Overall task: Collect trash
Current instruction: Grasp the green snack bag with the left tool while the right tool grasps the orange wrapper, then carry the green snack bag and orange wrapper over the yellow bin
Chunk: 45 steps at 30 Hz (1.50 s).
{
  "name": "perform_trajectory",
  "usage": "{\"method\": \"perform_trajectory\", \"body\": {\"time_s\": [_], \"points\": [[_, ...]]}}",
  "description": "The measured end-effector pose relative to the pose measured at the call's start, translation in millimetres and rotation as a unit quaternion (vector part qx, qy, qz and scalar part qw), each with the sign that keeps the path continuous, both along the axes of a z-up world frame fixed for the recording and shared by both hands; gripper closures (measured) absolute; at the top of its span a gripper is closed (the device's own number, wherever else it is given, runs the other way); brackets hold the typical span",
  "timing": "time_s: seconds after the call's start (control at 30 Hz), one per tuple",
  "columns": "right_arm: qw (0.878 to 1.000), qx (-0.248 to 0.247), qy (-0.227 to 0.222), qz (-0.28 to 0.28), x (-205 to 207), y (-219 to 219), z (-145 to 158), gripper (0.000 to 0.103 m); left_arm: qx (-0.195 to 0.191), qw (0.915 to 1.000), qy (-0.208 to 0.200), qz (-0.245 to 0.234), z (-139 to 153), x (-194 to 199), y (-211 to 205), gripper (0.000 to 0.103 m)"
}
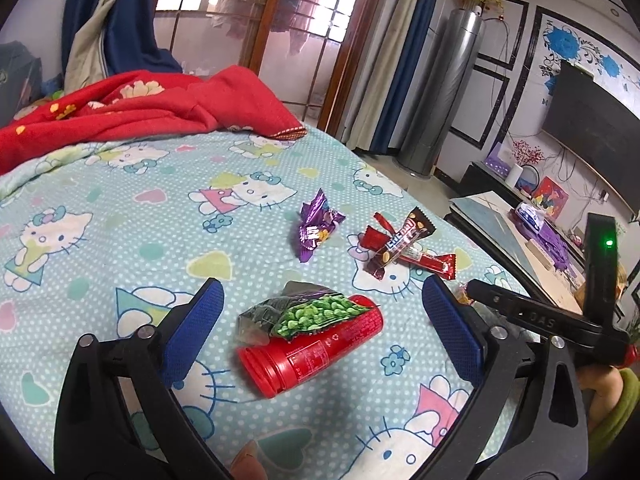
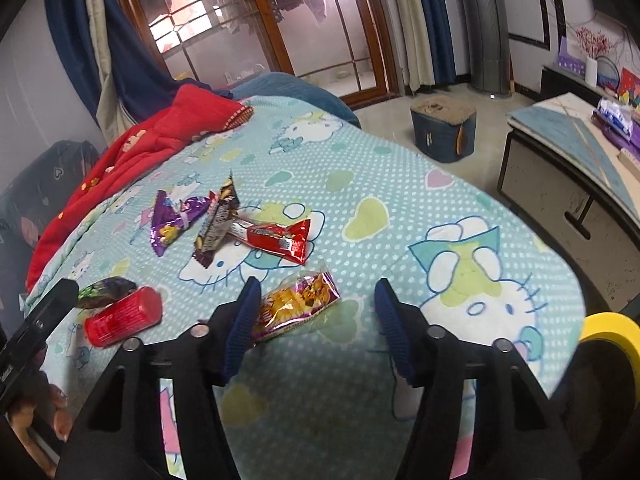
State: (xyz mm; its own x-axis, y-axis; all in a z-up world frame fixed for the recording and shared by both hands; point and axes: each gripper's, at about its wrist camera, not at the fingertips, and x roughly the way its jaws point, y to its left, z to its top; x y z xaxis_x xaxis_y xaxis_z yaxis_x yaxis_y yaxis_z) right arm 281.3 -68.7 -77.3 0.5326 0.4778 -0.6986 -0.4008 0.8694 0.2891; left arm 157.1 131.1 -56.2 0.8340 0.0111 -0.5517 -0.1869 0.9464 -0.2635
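Trash lies on a Hello Kitty bedsheet (image 1: 120, 200). My left gripper (image 1: 320, 316) is open, its blue pads on either side of a red plastic tube (image 1: 320, 356) lying on its side with a green pea snack bag (image 1: 316, 314) on top. Beyond lie a purple wrapper (image 1: 314, 230), a brown chocolate bar wrapper (image 1: 400, 244) and a red wrapper (image 1: 428, 260). My right gripper (image 2: 316, 312) is open, just above a yellow-and-purple snack bag (image 2: 298, 306) by its left pad. That view also shows the red tube (image 2: 124, 316), purple wrapper (image 2: 172, 218), brown wrapper (image 2: 216, 224) and red wrapper (image 2: 276, 236).
A red blanket (image 1: 140, 108) is bunched at the bed's far end. A low cabinet (image 2: 560, 176) stands right of the bed, a blue stool (image 2: 444, 128) on the floor beyond. A yellow-rimmed bin (image 2: 612, 328) shows at the right edge. The right gripper's body (image 1: 540, 316) shows in the left wrist view.
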Motion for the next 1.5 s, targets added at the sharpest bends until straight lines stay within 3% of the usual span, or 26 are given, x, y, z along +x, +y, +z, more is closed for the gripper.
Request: {"method": "perform_trajectory", "body": {"time_s": [0.17,0.33,0.73,0.8,1.13,1.5], "points": [[1.0,0.005,0.006,-0.005,3,2,-9,0.078,-0.013,0.9998,0.015,0.005,-6,4,6,0.021],[1.0,0.002,-0.002,-0.003,-5,0,-10,0.089,-0.028,0.9991,0.028,0.01,-12,7,11,0.034],[1.0,-0.001,-0.014,0.009,-35,-1,-7,0.092,-0.024,0.9994,0.023,0.002,-11,3,8,0.07],[1.0,-0.003,-0.019,0.012,-41,-1,-7,0.092,-0.026,0.9995,0.019,0.004,-10,1,9,0.08],[0.999,0.0,-0.028,0.02,-56,-5,0,0.093,-0.009,0.9994,-0.032,0.01,8,-15,7,0.086],[0.999,0.008,-0.046,0.019,-64,-11,19,0.096,-0.004,0.9972,-0.07,-0.027,32,-29,-12,0.086]]}}
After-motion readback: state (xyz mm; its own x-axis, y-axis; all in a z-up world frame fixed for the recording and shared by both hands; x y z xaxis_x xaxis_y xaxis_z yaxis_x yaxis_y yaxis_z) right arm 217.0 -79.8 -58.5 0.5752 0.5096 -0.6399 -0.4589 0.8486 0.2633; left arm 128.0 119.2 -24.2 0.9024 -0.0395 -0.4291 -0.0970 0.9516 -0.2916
